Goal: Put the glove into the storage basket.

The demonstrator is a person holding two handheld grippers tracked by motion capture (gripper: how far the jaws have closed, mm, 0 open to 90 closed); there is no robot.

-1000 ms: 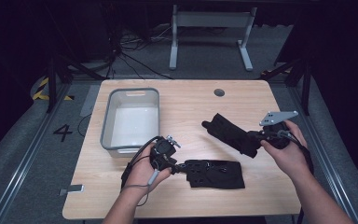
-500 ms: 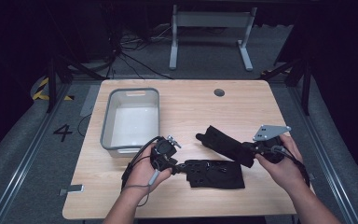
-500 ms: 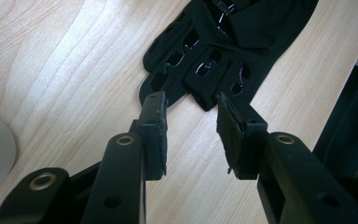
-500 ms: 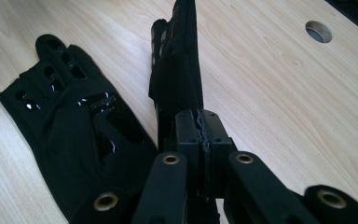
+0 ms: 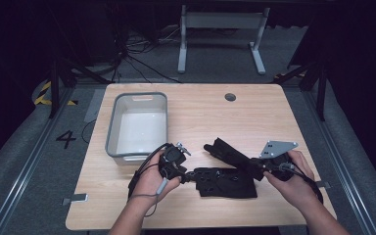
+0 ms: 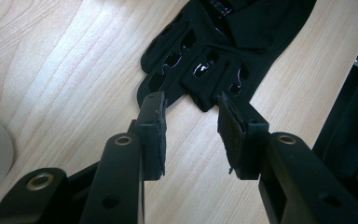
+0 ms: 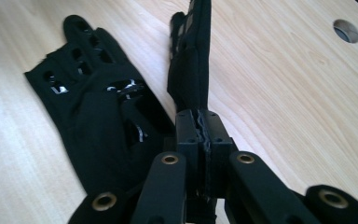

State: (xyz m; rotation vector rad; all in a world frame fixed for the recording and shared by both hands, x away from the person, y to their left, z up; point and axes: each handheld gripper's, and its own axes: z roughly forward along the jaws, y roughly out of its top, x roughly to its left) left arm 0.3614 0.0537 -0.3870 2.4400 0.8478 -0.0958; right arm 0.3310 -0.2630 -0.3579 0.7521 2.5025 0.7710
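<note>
Right tool point(image 5: 260, 169) with glove point(image 5: 232, 155), now lower.

A lab or test bay – dark surround, floor cables point(image 5: 142, 66), hazard tape point(image 5: 44, 93), bare wooden table point(image 5: 254, 117).

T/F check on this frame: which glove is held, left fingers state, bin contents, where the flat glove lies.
1. The right gripper has its fingers shut on a black glove. True.
2. The left gripper is clamped on the second glove. False: its fingers stand open, with that glove's fingertips just ahead of them and bare table between the pads.
3. The grey bin holds a glove. False: nothing lies inside it.
4. The second glove lies flat on the wooden table, on the person's side of the held glove. True.
5. The held glove is in the bin. False: it stretches over the table, right of the bin.
</note>
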